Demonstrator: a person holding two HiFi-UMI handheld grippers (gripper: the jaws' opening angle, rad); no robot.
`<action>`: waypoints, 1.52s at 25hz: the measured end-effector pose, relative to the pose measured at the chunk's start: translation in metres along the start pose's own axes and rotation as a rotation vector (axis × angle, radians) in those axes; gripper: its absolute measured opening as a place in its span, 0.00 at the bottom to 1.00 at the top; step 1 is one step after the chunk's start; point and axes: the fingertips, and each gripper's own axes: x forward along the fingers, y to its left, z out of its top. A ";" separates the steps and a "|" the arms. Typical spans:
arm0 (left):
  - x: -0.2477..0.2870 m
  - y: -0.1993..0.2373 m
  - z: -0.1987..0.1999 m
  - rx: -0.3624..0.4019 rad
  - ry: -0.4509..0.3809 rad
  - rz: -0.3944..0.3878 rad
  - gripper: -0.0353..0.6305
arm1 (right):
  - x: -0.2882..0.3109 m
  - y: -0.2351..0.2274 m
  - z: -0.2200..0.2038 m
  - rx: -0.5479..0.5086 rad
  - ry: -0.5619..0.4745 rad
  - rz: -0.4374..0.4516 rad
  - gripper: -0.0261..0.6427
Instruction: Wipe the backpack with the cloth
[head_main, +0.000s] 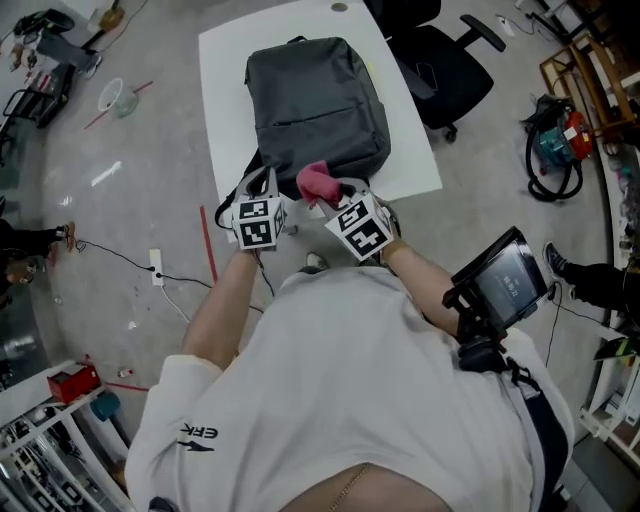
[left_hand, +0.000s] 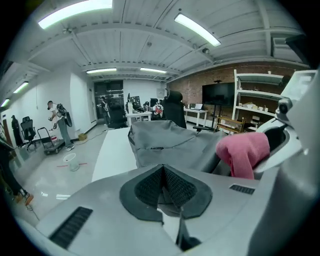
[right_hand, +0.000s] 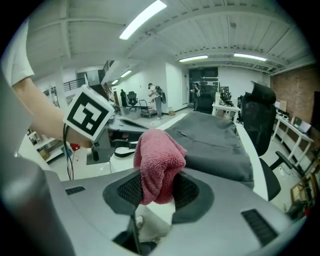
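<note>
We held the right gripper (head_main: 330, 195) closed on the pink cloth (head_main: 318, 183). Its own view showed the two jaws pinching the lower part of the cloth (right_hand: 157, 165), and the rest bunched up above them. The left gripper (head_main: 264, 190) was just beside it, on the cloth's left. Its jaws were pressed together with nothing between them (left_hand: 164, 187).

The grey backpack (head_main: 315, 100) lay flat on the white table (head_main: 225, 110), straight ahead of both grippers, with its near edge right at their tips. From the left gripper, the backpack (left_hand: 170, 145) stretched away in front and the cloth (left_hand: 245, 152) hung off to the right, over the near end of the bag. From the right gripper, the backpack (right_hand: 215, 140) lay ahead and slightly right, behind the cloth. We could not tell whether the cloth touched the fabric.

The backpack looked closed, so we could not see what it held. Far off to the left of the grippers, a clear plastic cup (head_main: 118, 97) stood on the floor, its contents too small to make out. A black office chair (head_main: 440, 60) stood beyond the table, to the right.
</note>
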 end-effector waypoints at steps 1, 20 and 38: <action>0.001 0.001 0.001 0.014 0.002 -0.010 0.06 | 0.008 0.011 -0.003 -0.008 0.013 0.013 0.23; 0.002 0.041 -0.021 0.092 0.006 -0.183 0.06 | 0.033 -0.002 -0.040 0.184 0.055 -0.300 0.23; 0.011 0.030 -0.016 0.111 0.019 -0.244 0.06 | 0.009 -0.032 -0.059 0.289 0.053 -0.368 0.23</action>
